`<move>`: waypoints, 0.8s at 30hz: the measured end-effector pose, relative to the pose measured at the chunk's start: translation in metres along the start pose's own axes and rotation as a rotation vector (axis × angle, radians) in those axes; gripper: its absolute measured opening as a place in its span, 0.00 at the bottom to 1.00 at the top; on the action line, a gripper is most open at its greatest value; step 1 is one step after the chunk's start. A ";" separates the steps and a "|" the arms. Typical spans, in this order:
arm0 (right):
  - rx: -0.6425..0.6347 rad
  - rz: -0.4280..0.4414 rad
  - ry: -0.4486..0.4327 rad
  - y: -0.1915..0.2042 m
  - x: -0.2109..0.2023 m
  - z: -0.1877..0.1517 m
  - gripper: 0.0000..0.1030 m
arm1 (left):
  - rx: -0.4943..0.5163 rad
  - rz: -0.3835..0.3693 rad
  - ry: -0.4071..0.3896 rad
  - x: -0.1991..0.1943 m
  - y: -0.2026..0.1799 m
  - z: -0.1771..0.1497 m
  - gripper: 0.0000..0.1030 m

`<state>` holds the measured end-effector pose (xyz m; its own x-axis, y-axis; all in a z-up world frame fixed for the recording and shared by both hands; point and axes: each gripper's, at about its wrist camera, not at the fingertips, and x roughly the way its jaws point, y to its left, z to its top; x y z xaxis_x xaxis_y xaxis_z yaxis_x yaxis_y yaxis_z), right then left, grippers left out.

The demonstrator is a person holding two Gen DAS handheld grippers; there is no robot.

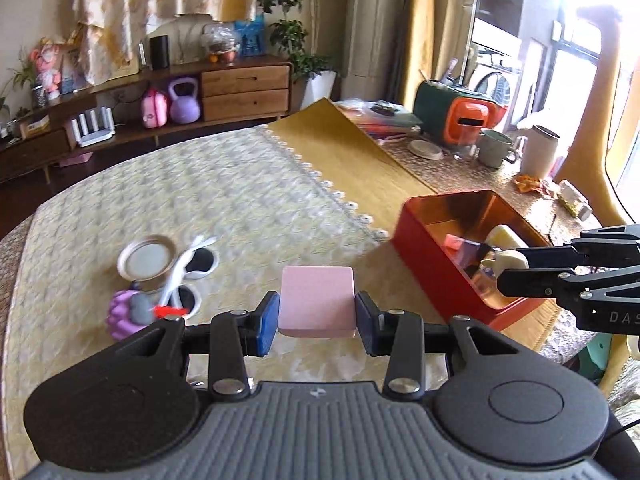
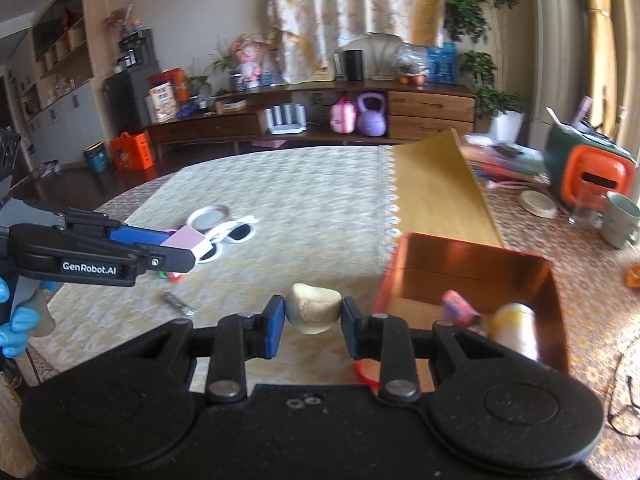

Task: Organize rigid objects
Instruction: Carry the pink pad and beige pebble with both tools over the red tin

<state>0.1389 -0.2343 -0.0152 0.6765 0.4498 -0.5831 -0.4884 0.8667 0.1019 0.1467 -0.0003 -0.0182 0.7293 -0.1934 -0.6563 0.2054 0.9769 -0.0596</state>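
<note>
My left gripper (image 1: 317, 318) is shut on a pink square block (image 1: 317, 300) and holds it above the tablecloth; it also shows in the right wrist view (image 2: 188, 242). My right gripper (image 2: 313, 318) is shut on a cream stone-like lump (image 2: 312, 308), just left of the red tin box (image 2: 472, 276). In the left wrist view the lump (image 1: 508, 260) hangs over the red box (image 1: 424, 264). The box holds a pink piece (image 2: 460, 308) and a pale yellow cylinder (image 2: 514, 326).
On the cloth lie a round metal lid (image 1: 148, 258), white sunglasses (image 1: 192, 270), a purple toy (image 1: 124, 314), a small red piece (image 1: 168, 311) and a small dark metal item (image 2: 178, 304). Mugs (image 1: 494, 148), a glass and an orange-green appliance (image 1: 460, 116) stand at the table's far right.
</note>
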 end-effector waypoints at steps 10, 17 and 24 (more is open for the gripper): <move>0.075 -0.079 0.014 -0.044 -0.004 -0.017 0.29 | 0.067 -0.069 0.030 0.034 -0.054 0.024 0.39; 0.085 -0.101 0.046 -0.063 0.004 -0.026 0.29 | 0.081 -0.110 0.064 0.070 -0.088 0.045 0.39; 0.085 -0.091 0.089 -0.068 0.016 -0.027 0.29 | 0.178 -0.102 0.081 0.109 -0.126 0.061 0.39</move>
<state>0.1682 -0.2917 -0.0532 0.6624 0.3511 -0.6617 -0.3762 0.9198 0.1115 0.2401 -0.1503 -0.0364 0.6457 -0.2752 -0.7123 0.3925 0.9198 0.0004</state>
